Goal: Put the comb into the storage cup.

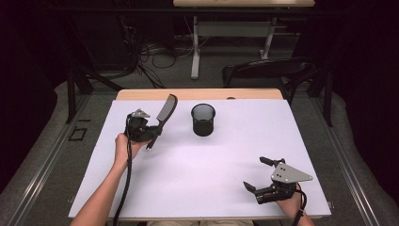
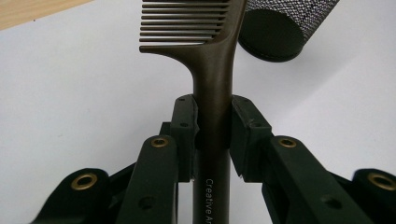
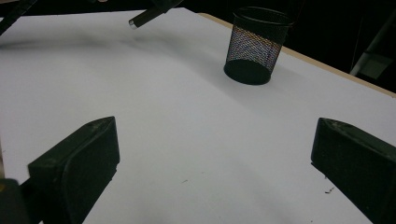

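Note:
A dark brown wide-tooth comb [image 1: 165, 112] is held by its handle in my left gripper [image 1: 151, 133], above the white sheet at the back left, with the toothed end pointing away and up. In the left gripper view both pads press the sides of the comb's handle [image 2: 212, 116]. A black wire-mesh cup [image 1: 203, 119] stands upright to the right of the comb, also seen as the mesh cup [image 2: 285, 28] and mesh cup [image 3: 254, 44]. My right gripper [image 1: 258, 174] rests near the front right of the sheet, its jaws wide apart with nothing between them [image 3: 212, 158].
A white sheet [image 1: 202, 160] covers the wooden table [image 1: 141, 94]. Beyond the far edge are a black chair [image 1: 268, 70], table legs and cables on the floor. The comb's handle tip [image 3: 135, 21] shows in the right gripper view.

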A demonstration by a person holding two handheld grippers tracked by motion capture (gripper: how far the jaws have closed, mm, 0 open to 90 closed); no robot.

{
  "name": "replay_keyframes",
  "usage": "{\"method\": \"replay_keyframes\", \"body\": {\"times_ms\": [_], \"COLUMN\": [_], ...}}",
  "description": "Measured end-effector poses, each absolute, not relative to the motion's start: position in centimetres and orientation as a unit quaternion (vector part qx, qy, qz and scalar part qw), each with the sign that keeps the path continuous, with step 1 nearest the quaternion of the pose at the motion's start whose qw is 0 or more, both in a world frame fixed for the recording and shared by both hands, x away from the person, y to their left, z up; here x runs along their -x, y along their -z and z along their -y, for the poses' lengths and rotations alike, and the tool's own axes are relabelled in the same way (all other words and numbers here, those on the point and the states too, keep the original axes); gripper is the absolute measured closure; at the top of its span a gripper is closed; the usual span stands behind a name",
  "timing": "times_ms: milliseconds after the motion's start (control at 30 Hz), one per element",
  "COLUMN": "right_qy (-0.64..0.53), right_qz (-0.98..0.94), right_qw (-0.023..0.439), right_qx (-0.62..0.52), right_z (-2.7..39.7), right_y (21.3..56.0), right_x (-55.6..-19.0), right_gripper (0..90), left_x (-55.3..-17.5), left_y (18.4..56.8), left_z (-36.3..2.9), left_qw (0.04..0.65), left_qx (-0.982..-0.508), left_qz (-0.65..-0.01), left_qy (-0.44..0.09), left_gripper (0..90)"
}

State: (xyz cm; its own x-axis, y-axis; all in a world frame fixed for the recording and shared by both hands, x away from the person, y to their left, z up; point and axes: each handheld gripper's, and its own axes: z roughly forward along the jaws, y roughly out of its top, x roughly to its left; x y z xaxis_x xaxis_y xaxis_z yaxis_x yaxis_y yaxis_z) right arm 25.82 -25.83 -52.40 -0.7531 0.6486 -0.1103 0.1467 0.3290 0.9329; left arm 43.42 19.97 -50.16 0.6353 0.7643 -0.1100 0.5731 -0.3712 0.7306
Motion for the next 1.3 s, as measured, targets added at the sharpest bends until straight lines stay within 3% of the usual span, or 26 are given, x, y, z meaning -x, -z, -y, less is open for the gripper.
{"method": "replay_keyframes", "body": {"times_ms": [1300], "right_qy": [-0.521], "right_qz": [-0.779], "right_qw": [0.238], "right_qx": [-0.256], "right_z": [25.5], "right_y": [52.5], "right_x": [-26.3], "right_gripper": [0.6], "left_x": [-42.7], "left_y": [49.2], "left_z": [-18.9], "left_qw": [0.438], "left_qx": [-0.79], "left_qz": [-0.395], "left_qy": [-0.166], "left_gripper": [72.4]}}
